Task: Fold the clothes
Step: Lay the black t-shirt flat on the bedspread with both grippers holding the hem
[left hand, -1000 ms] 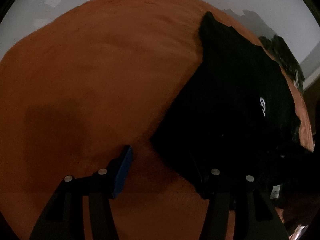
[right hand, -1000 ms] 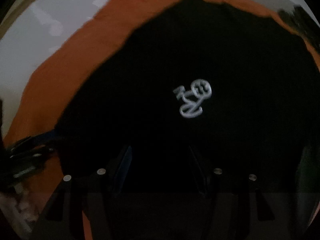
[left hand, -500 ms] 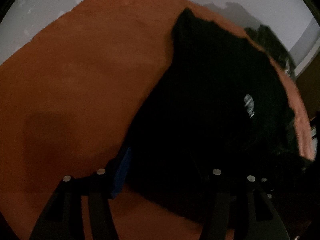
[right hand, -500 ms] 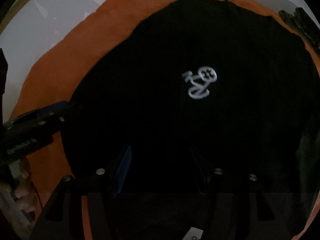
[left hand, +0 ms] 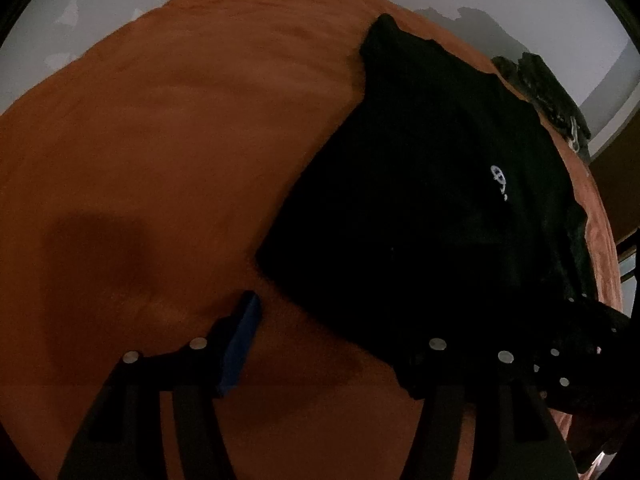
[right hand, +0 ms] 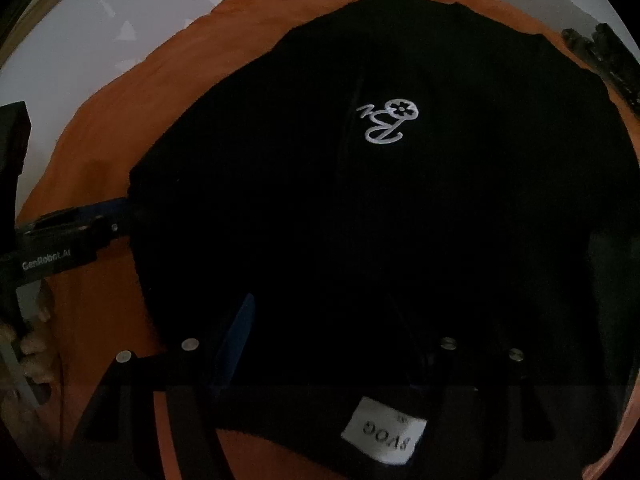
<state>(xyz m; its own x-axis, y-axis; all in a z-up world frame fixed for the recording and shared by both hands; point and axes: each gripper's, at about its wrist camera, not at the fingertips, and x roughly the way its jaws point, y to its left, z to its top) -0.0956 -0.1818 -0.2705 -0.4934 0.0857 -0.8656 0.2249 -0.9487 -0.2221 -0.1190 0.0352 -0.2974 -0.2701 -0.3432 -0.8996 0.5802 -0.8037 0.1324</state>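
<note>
A black garment (right hand: 400, 220) with a small white logo (right hand: 386, 122) lies spread flat on an orange cover (left hand: 160, 140). Its white neck label (right hand: 384, 434) shows at the near edge. My right gripper (right hand: 320, 340) hangs over the near middle of the garment, its jaws opening, with fabric under them but no pad pressing on it. My left gripper (left hand: 332, 344) is at the near left corner of the garment (left hand: 440, 200). Its jaws are opening too: the blue-padded finger is over the orange cover, the other over black cloth. The left gripper (right hand: 68, 240) also shows in the right wrist view, at the garment's left edge.
A dark heap of other clothes (left hand: 540, 92) lies at the cover's far right corner. Pale wall runs behind the cover's far edge. Brown furniture (left hand: 612, 184) stands to the right. A person's hand (right hand: 32, 344) holds the left gripper's handle.
Both pairs of jaws stand a little wider. In the right wrist view the logo has slid up the frame, the neck label has come into sight and the left gripper has come further in.
</note>
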